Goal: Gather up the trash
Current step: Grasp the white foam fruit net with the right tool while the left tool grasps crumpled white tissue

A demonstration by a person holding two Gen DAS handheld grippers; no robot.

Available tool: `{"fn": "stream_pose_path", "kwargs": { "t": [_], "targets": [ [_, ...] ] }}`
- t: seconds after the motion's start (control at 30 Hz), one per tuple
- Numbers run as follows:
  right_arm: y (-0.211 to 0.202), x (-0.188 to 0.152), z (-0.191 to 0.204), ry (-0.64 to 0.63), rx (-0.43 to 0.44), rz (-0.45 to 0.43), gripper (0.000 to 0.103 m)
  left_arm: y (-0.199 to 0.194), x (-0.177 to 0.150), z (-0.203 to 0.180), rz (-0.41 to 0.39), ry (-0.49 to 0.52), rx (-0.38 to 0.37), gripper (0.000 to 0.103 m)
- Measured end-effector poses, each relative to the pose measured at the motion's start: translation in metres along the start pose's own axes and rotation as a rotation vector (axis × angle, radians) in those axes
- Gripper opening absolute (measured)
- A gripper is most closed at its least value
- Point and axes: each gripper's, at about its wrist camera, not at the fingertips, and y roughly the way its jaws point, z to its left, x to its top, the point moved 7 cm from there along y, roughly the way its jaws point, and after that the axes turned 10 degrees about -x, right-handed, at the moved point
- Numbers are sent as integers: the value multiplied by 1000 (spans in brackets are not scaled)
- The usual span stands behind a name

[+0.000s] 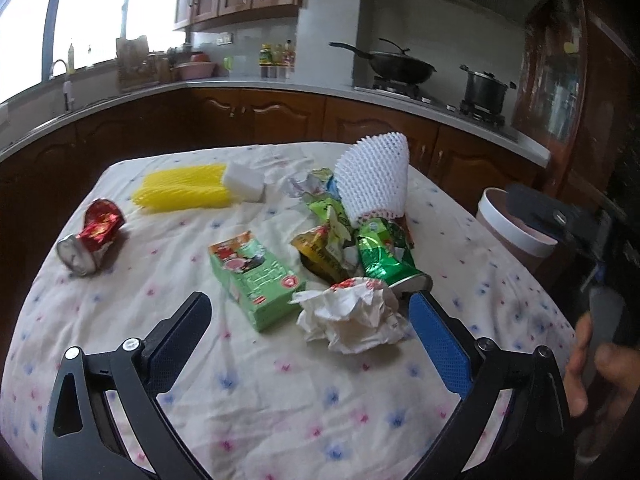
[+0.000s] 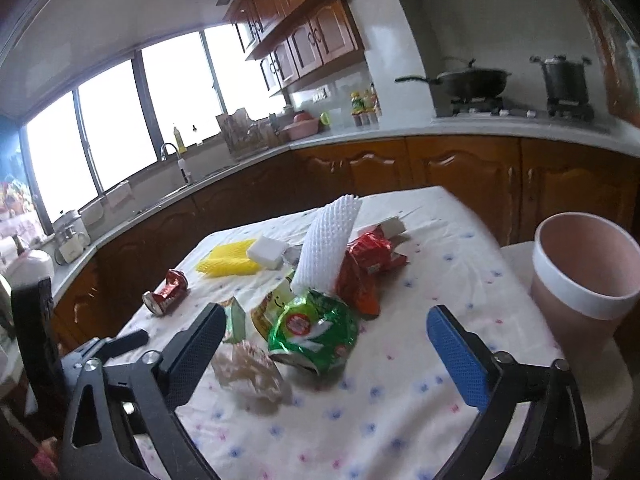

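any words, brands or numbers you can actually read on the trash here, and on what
None can be read as text.
Green carton: printed lines and a red round seal, too blurred to read.
Crushed green can: red round logo with characters, too blurred.
Crushed red can: no legible print.
Yellow-green wrappers: print too crumpled to read.
Red wrapper: small label, too small.
Bottles on the counter: labels too far away.
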Motion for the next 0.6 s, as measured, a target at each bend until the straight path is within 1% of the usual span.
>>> {"fn": "stream_pose_path", "kwargs": {
  "t": [0.07,0.1,0.17,0.2,0.27,0.3,0.33,0.37,0.4,0.47,0.5,0.53,0.57,0.6],
  "targets": [
    [13,7,-1,13,8,24,91,7,2,-2,20,14,-15,95],
    [19,10,-1,16,9,35,90,11,2,-3,34,20,-22,93],
    [32,16,-2,28,19,64,83,19,0,-6,66,28,-41,86],
    [37,17,-2,33,22,74,81,22,-1,-6,77,31,-50,83],
    [50,22,0,34,31,95,80,28,-4,-9,105,37,-68,75],
    [56,23,2,31,31,103,79,30,-5,-10,116,41,-76,72],
    [64,23,3,31,32,119,75,32,-5,-11,123,46,-82,67],
    [72,23,5,35,38,140,70,33,-6,-13,129,53,-83,65],
    [78,23,6,37,48,155,68,35,-6,-14,134,59,-83,64],
    [92,20,10,30,47,185,65,38,-7,-15,149,66,-83,52],
    [99,19,11,29,47,201,63,41,-7,-15,155,65,-85,50],
    [105,18,12,31,49,213,57,42,-7,-14,159,61,-88,46],
    [110,17,11,35,50,224,50,42,-7,-14,159,58,-93,38],
    [114,16,11,39,51,234,46,43,-7,-14,162,57,-97,35]
  ]
}}
